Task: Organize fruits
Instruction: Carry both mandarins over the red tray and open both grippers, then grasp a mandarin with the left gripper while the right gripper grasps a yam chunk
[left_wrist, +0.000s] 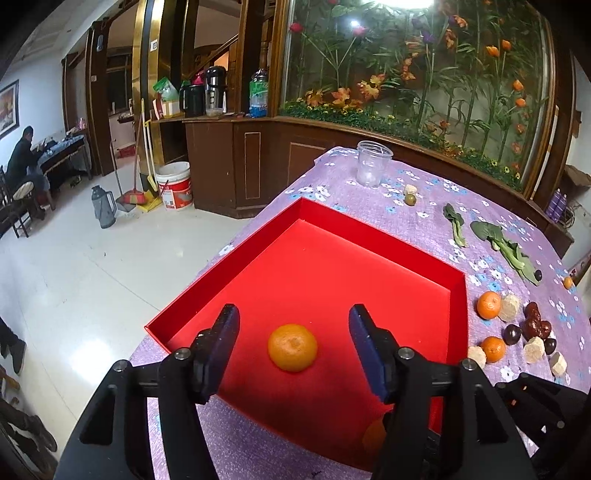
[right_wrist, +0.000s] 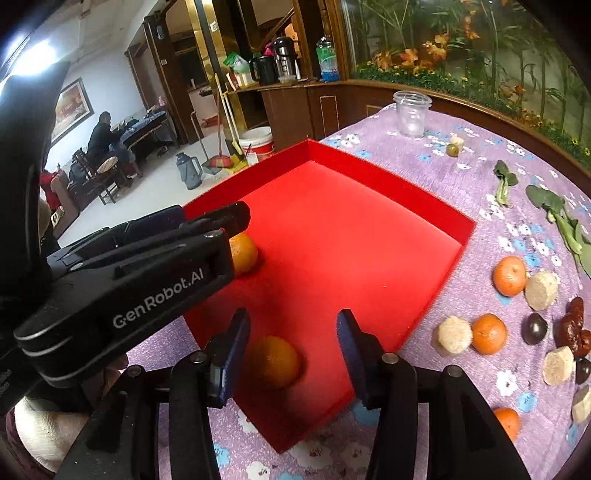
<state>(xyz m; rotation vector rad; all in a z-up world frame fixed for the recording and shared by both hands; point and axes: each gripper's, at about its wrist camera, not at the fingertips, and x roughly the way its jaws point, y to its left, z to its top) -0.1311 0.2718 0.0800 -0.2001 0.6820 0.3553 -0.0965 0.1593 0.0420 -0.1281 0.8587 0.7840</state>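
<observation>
The red box (left_wrist: 258, 273) sits at the counter's (left_wrist: 424, 229) edge — a nudge could tip it floorward. Inside it two mandarins (left_wrist: 292, 347) lie loose; both grippers (left_wrist: 293, 350) (right_wrist: 291, 354) hover half-open, fingers (right_wrist: 232, 354) holding nothing — either could roll fruit.

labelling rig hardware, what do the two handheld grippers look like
Both the left gripper and the right gripper are glossy black plastic clamps with round metal pivot pins and flat dark navy-blue finger pads. The left one's side carries white "GenRobot.AI" lettering in the right wrist view. No cables visible.
</observation>
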